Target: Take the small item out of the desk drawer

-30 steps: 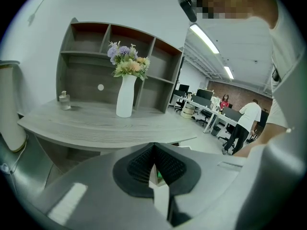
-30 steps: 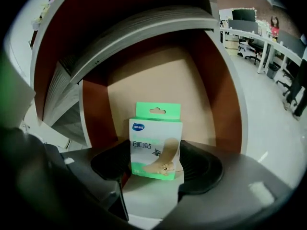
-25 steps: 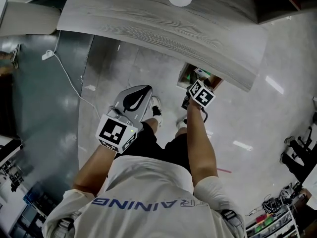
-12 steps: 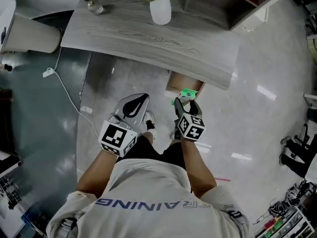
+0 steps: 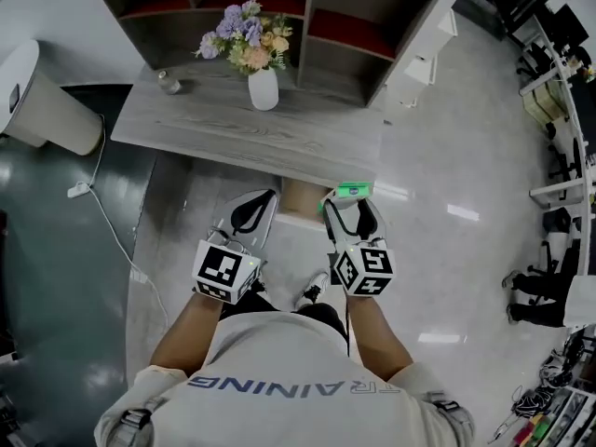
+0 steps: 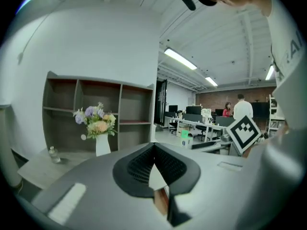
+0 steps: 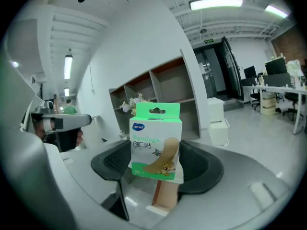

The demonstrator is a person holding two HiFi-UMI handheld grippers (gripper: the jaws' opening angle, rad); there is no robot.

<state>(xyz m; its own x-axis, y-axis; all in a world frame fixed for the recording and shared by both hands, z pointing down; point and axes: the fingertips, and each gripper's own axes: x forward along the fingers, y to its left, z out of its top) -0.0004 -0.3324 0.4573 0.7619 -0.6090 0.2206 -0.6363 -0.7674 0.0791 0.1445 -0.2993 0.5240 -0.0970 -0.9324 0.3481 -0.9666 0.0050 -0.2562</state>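
A small white bandage box [image 7: 156, 145] with a green hang tab stands upright between my right gripper's [image 7: 156, 169] pads, which are shut on it. In the head view the box's green top [image 5: 354, 191] shows at the tip of the right gripper [image 5: 350, 203], just off the desk's front edge. The tan drawer [image 5: 300, 196] stands pulled out under the grey wooden desk [image 5: 233, 133], between the two grippers. My left gripper [image 5: 253, 208] hovers to the drawer's left, its jaws [image 6: 154, 164] closed together with nothing in them.
On the desk stand a white vase of flowers [image 5: 263, 87] and a small bottle [image 5: 168, 82], with a brown shelf unit [image 5: 307, 17] behind. A white rounded bin [image 5: 47, 101] and a floor cable [image 5: 112, 222] lie to the left. Glossy floor spreads right.
The right gripper has risen from the drawer with the bandage box and now sits level with the left one. The head view has pulled back, showing the whole desk.
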